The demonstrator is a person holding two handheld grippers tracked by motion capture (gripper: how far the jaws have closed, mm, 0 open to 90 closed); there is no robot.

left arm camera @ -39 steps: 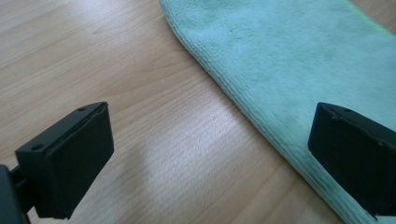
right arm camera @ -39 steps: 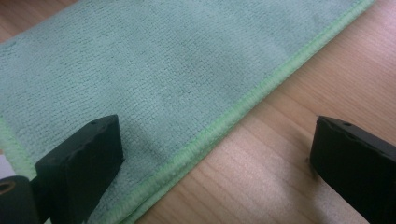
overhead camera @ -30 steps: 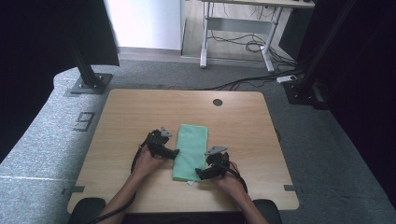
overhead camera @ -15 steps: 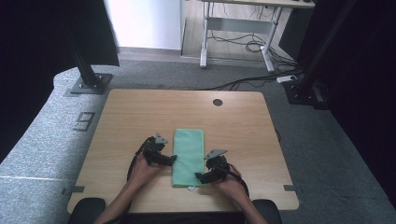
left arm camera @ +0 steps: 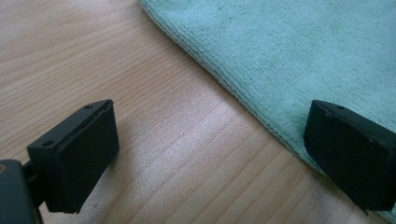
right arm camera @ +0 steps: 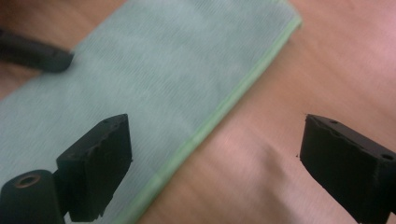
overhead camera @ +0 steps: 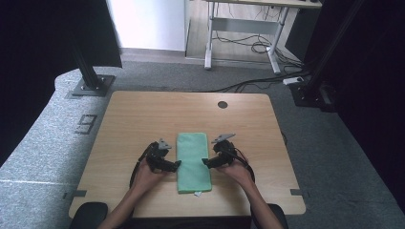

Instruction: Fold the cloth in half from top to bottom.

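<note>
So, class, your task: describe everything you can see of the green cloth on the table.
The green cloth is a pale mint, towel-like fabric with a fine ribbed pile and a stitched, brighter green edge. It lies flat on the wooden table as a long narrow rectangle, apparently folded, with a small white tag at its near corner. The left tongs and right tongs flank its long sides, both open, each straddling an edge without clamping it.

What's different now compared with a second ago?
The green cloth, askew a second ago, now lies straight on the table. The right gripper has shifted farther up along the cloth's right edge, its jaws just opening slightly, nothing between them. The left gripper stays open at the left edge, holding nothing.
</note>
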